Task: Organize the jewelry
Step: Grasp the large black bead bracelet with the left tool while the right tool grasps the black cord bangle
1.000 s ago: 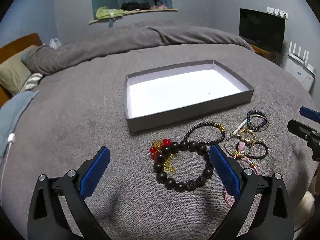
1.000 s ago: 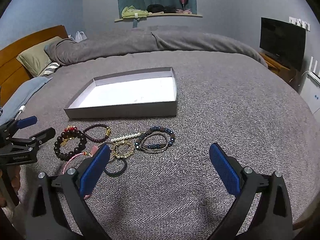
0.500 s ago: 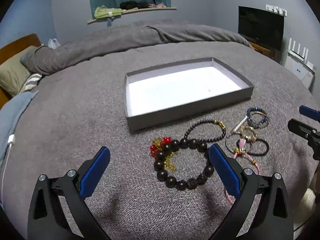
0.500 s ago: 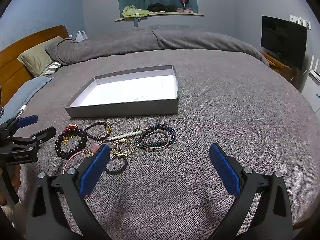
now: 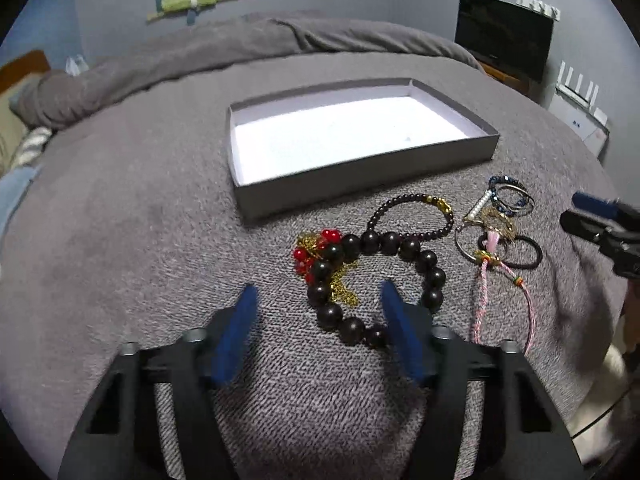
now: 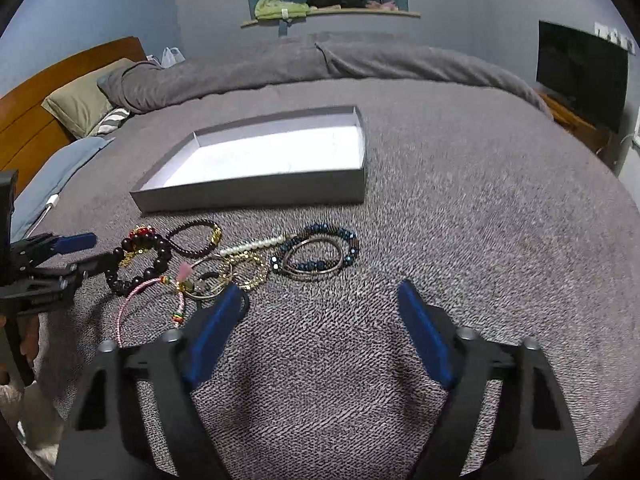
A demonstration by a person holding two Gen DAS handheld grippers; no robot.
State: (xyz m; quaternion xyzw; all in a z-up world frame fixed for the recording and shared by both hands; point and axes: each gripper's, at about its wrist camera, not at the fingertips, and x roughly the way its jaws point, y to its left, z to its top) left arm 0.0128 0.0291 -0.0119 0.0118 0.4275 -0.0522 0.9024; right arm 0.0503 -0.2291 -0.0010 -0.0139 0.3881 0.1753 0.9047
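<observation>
Several bracelets lie on the grey bed cover in front of an empty grey box (image 5: 360,178) with a white floor. A large dark wooden bead bracelet (image 5: 416,256) lies over red beads with gold chain (image 5: 316,248). Right of it lie a small purple bead bracelet (image 5: 404,204), a pink cord (image 5: 482,296), a black ring (image 5: 528,254) and blue bangles (image 5: 512,196). My left gripper (image 5: 318,294) is open just before the big bead bracelet, its right finger overlapping the loop. My right gripper (image 6: 320,294) is open and empty, near the blue bangles (image 6: 316,250) and gold bracelet (image 6: 248,268).
The box (image 6: 256,190) sits past the jewelry on the bed. A rolled grey duvet (image 6: 320,64) lies at the back, pillows (image 6: 80,102) and a wooden headboard at left, a dark TV (image 6: 580,76) at right. The left gripper shows in the right wrist view (image 6: 76,256).
My left gripper's jaws have narrowed and it has moved forward to the big bead bracelet. My right gripper's jaws have also narrowed and it has moved closer to the jewelry.
</observation>
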